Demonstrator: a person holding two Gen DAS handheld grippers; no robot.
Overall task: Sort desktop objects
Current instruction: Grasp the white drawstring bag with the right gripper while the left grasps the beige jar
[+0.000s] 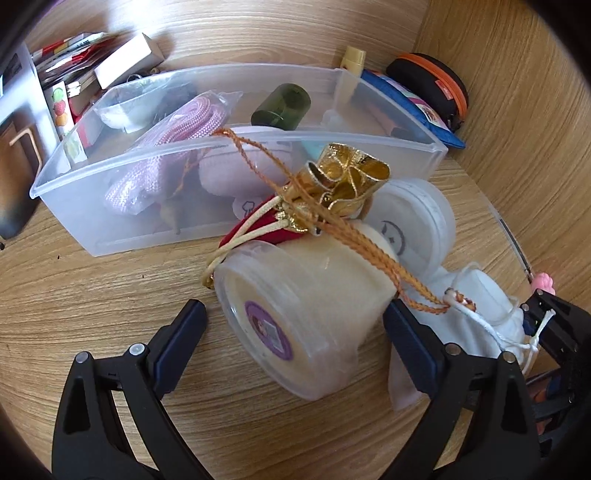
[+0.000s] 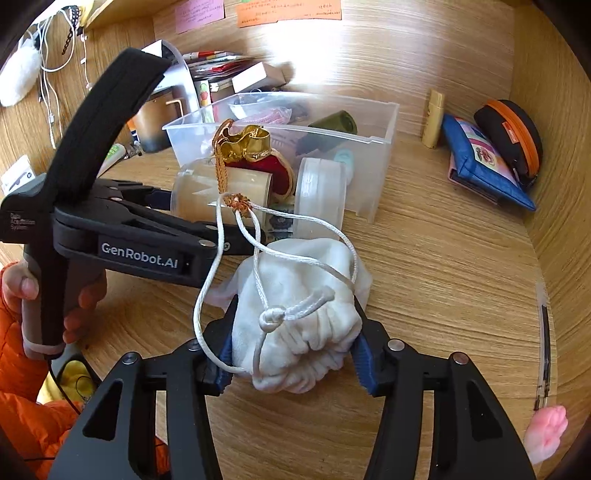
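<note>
The right hand-held gripper (image 2: 293,343) clamps a white drawstring pouch (image 2: 299,325) near the clear plastic bin (image 2: 373,147).

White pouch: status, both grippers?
Right gripper shut on white pouch. Left gripper open around tipped tub. Pouch cord snagged on orange braid.

1. The clear bin's (image 1: 236,192) frosted wall blurred the pink things inside it.
2. Writing on the sticky notes (image 2: 288,11) was too small to read, and the top edge cropped them.
3. The white pouch (image 2: 299,332) hid the right gripper's (image 2: 295,354) inner pads.
4. The jar's (image 1: 295,314) label was unreadable.
</note>
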